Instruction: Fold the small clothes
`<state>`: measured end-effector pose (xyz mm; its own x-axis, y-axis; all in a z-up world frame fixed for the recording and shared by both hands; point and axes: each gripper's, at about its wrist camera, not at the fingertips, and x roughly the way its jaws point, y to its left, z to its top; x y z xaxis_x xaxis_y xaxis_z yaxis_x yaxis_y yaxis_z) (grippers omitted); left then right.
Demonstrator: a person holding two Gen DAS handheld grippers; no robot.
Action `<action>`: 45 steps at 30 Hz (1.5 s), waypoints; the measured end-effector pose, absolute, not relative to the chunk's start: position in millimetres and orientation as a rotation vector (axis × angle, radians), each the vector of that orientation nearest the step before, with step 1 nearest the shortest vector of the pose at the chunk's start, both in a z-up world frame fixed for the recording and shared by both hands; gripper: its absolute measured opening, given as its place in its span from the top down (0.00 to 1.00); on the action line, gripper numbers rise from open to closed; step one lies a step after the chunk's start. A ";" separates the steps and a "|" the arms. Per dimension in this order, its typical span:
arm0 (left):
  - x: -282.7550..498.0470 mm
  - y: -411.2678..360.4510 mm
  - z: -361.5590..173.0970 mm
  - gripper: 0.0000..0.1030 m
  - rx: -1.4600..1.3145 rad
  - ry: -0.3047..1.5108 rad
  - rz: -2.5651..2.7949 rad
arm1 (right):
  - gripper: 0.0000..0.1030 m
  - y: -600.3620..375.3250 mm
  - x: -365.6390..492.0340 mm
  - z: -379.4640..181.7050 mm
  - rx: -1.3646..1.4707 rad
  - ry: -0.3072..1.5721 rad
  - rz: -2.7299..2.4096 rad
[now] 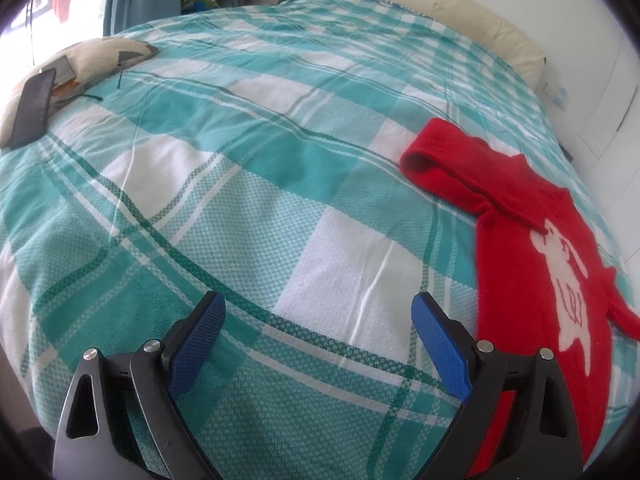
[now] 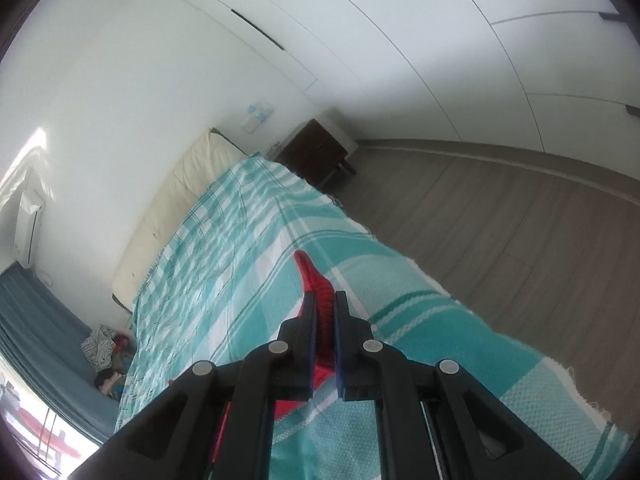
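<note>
Between the closed blue pads of the right tool (image 2: 325, 312), a strip of red knit stands pinched, its tip poking up past the fingers; it appears to be a sleeve or an edge of the red sweater (image 1: 532, 264), though the right wrist view does not show which. The left tool (image 1: 318, 312) hangs released, its two blue pads (image 1: 438, 354) spread wide over bare bedspread, touching nothing, just to the left of the garment.

Beyond the tools, the sweater lies on the green-and-white checked bedspread (image 1: 248, 184), white animal motif facing up, one sleeve doubled over near the collar, close to the bed's right edge. Past that edge the right wrist view shows grey wood floor (image 2: 480, 232) and a dark nightstand (image 2: 316, 152). At the far left corner of the bed a dark flat device (image 1: 33, 108) rests on a cushion (image 1: 100, 56), well apart from the work.

The risks, as a judgement: only a thin strip is gripped, so a quick lift could let the knit slide out of the pads, or drag the whole body sideways and spoil the fold. With the left tool holding nothing down, the sweater may bunch rather than crease. Lying this near the edge, a pull towards the floor side could tip it off the bed.
</note>
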<state>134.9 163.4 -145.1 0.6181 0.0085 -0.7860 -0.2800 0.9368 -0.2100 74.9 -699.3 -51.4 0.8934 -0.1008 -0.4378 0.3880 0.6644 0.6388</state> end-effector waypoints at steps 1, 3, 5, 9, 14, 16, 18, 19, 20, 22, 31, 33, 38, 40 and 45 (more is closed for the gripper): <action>135.4 164.1 -146.3 0.08 -0.333 0.898 0.171 | 0.93 -700.5 74.1 -54.0 0.813 0.407 -0.285; 135.2 163.4 -146.1 0.08 -0.327 0.895 0.170 | 0.93 -705.5 73.1 -68.9 0.871 0.473 -0.334; 135.3 162.5 -146.0 0.08 -0.313 0.891 0.168 | 0.93 -716.5 72.6 -90.1 0.923 0.577 -0.405; 136.6 159.2 -145.0 0.08 -0.290 0.891 0.159 | 0.95 -724.9 73.0 -108.3 0.960 0.649 -0.439; 134.8 155.5 -143.5 0.08 -0.268 0.888 0.156 | 0.97 -716.6 74.5 -99.6 0.853 0.676 -0.494; 134.8 153.3 -143.5 0.08 -0.257 0.890 0.156 | 0.97 -717.4 75.0 -101.6 0.843 0.686 -0.504; 134.5 149.9 -143.0 0.08 -0.238 0.887 0.157 | 0.97 -717.1 74.5 -101.0 0.838 0.687 -0.512; 134.1 147.4 -142.3 0.08 -0.224 0.883 0.158 | 0.97 -715.9 74.8 -99.3 0.828 0.686 -0.517; 133.4 144.0 -141.2 0.08 -0.207 0.880 0.157 | 0.97 -714.1 72.9 -96.9 0.814 0.686 -0.528; 130.8 135.8 -136.0 0.08 -0.163 0.875 0.144 | 0.92 -707.7 72.3 -90.6 0.741 0.706 -0.577; 170.5 51.7 -33.7 0.05 0.236 0.653 -0.109 | 0.39 -665.3 39.8 -38.7 0.490 0.546 -0.712; 201.5 13.5 -40.9 0.05 0.404 0.694 -0.235 | 0.37 -654.0 42.5 -37.8 0.500 0.529 -0.660; 259.8 -55.5 -106.8 0.20 0.668 0.828 -0.362 | 0.37 -633.9 59.1 -44.8 0.526 0.549 -0.562; 278.7 -66.0 -127.2 0.26 0.689 0.881 -0.372 | 0.37 -627.3 66.7 -46.9 0.501 0.566 -0.541; 304.9 -75.6 -134.4 0.35 0.614 0.877 -0.408 | 0.37 -614.3 81.7 -48.2 0.447 0.582 -0.489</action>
